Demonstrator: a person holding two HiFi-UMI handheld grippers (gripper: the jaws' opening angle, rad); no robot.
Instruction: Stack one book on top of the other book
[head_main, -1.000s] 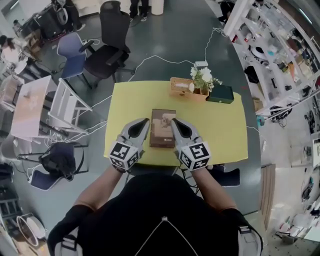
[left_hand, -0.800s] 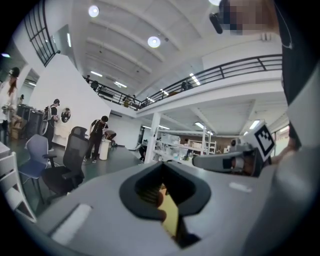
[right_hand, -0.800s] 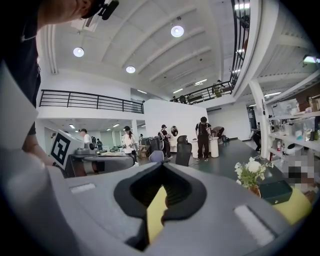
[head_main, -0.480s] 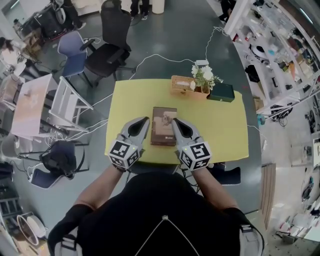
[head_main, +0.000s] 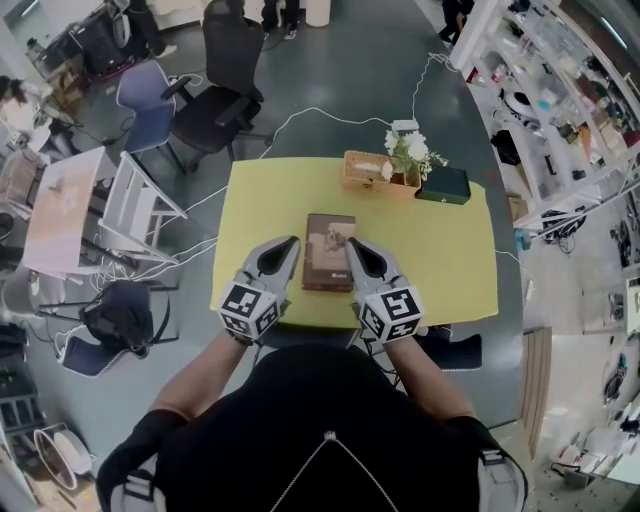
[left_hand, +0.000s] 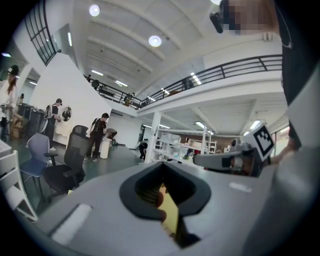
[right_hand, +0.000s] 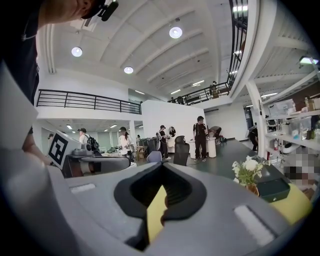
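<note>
starting big: the yellow table fills the middle of the head view. a brown book lies flat near its centre, long side running away from you. a dark green book, if it is a book and not a flat box, lies at the far right, just beside the flowers and the wicker basket. the two books are well apart and neither lies on the other.

your left gripper sits just left of the brown book and your right gripper just right of it, tips near its near half. both point roughly level over the table. the gripper views show both pairs of jaws closed together with nothing gripped, only a sliver of yellow table visible through the slot.

handling, as a guess: both books look like stiff hardcovers, so they should not flop, but they are probably heavy for a narrow pinch and will sag from one corner. the covers look smooth, so expect slip. take whichever book you lift by a long edge near its middle, one jaw on top and one under. it lies flat, so getting under the edge is the hard bit. the green one is tight against the flowers, so mind the pot.
</note>
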